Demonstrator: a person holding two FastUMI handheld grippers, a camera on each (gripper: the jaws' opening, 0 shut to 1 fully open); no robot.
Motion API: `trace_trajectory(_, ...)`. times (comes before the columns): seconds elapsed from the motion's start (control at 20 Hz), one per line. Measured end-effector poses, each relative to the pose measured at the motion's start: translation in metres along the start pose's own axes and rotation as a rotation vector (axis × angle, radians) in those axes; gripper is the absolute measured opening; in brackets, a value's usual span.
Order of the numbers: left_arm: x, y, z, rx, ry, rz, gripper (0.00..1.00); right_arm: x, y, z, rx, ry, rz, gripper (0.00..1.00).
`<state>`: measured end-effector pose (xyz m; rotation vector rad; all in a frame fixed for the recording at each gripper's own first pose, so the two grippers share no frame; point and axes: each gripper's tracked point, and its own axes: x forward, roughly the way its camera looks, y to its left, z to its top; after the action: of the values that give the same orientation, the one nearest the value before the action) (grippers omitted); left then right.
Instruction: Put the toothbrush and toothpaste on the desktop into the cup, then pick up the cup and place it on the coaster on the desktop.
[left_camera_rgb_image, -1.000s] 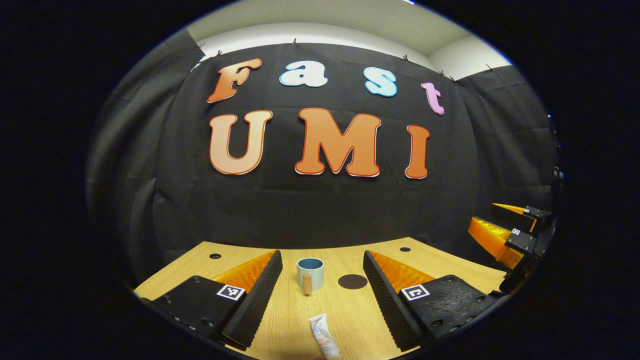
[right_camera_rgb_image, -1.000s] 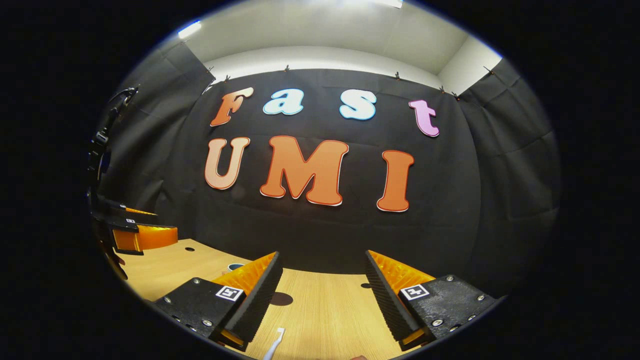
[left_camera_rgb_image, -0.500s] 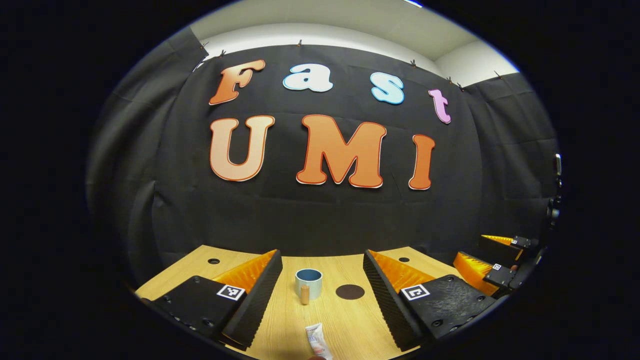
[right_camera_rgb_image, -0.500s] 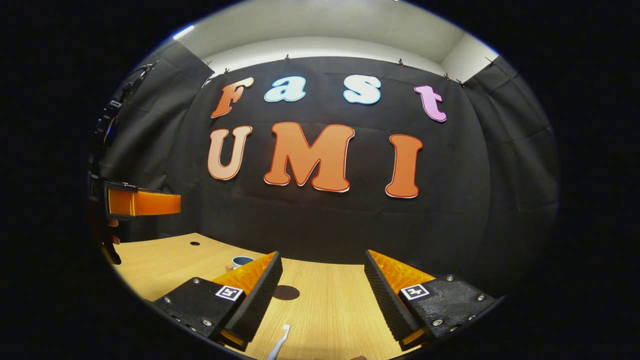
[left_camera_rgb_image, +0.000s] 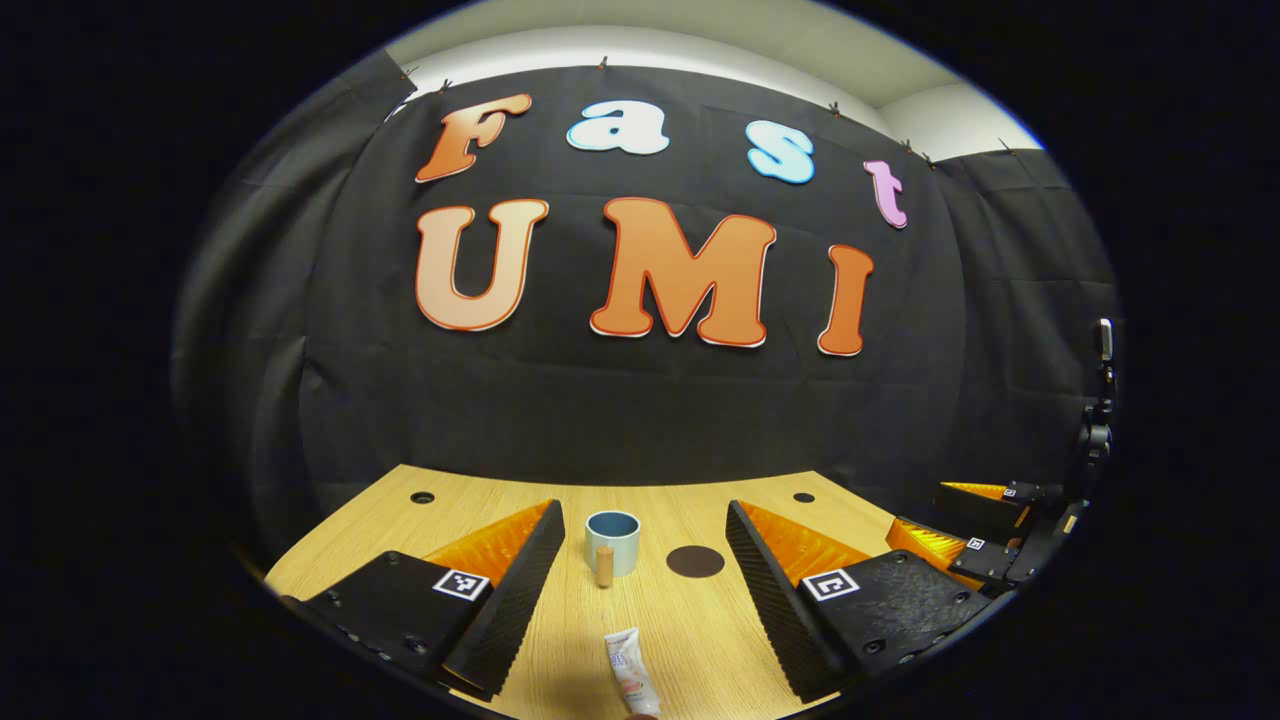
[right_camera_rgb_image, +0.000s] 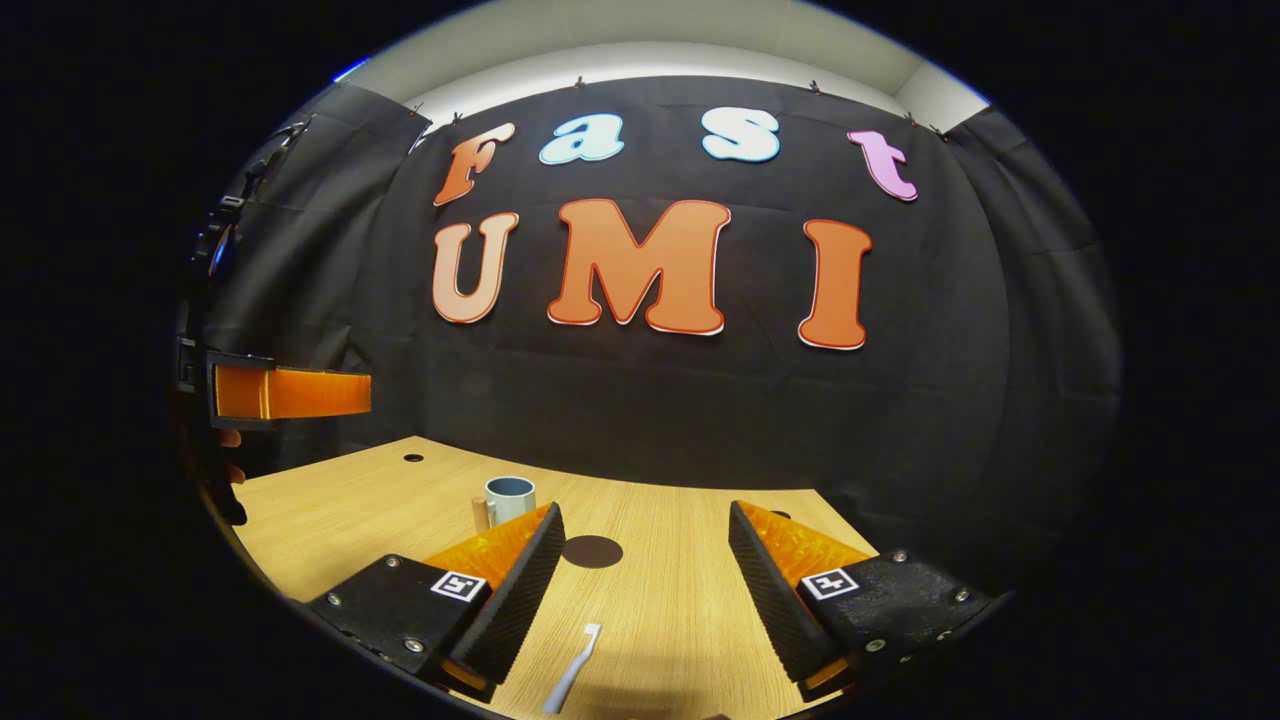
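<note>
I have both claws spread wide and empty above the desktop, so the step in hand, as I judge it, is the first pick: I should lower each claw squarely, straddle its item across the narrow width and close only once the fingers are low enough. The toothpaste lies near the front edge, between and just ahead of the left gripper, with the cup and coaster farther back toward the rear edge. The toothbrush lies by the front edge, between the fingers of the right gripper, nearer its left one.
</note>
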<state>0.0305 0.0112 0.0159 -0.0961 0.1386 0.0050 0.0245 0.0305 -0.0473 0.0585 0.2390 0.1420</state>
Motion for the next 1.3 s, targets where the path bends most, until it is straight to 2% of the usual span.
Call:
trace_trajectory(0.2,0.013,0.002,-0.035,-0.069,0.144,-0.026,0.98,0.003,0.02,0.008,0.009,0.023,0.076,0.98)
trace_trajectory(0.4,0.026,-0.007,-0.077,-0.07,0.305,-0.104,0.98,0.005,0.043,-0.011,0.112,0.15,0.192,0.99)
trace_trajectory(0.5,0.033,-0.008,-0.094,-0.076,0.373,-0.124,0.98,0.007,0.042,-0.02,0.14,0.215,0.187,0.98)
trace_trajectory(0.7,0.039,0.008,-0.122,-0.091,0.502,-0.1,0.98,0.013,0.03,-0.049,0.099,0.364,0.125,0.98)
trace_trajectory(0.8,0.04,0.019,-0.136,-0.075,0.568,-0.076,1.0,0.01,0.036,-0.063,0.085,0.437,0.141,0.96)
trace_trajectory(1.0,0.038,0.015,-0.156,-0.064,0.721,-0.078,0.98,0.011,0.049,-0.089,0.091,0.581,0.189,0.9)
trace_trajectory(1.2,0.039,0.014,-0.164,-0.098,0.838,-0.081,0.98,0.015,0.055,-0.117,0.089,0.703,0.19,0.84)
trace_trajectory(1.3,0.039,0.015,-0.165,-0.109,0.918,-0.074,0.99,0.01,0.052,-0.139,0.067,0.773,0.192,0.78)
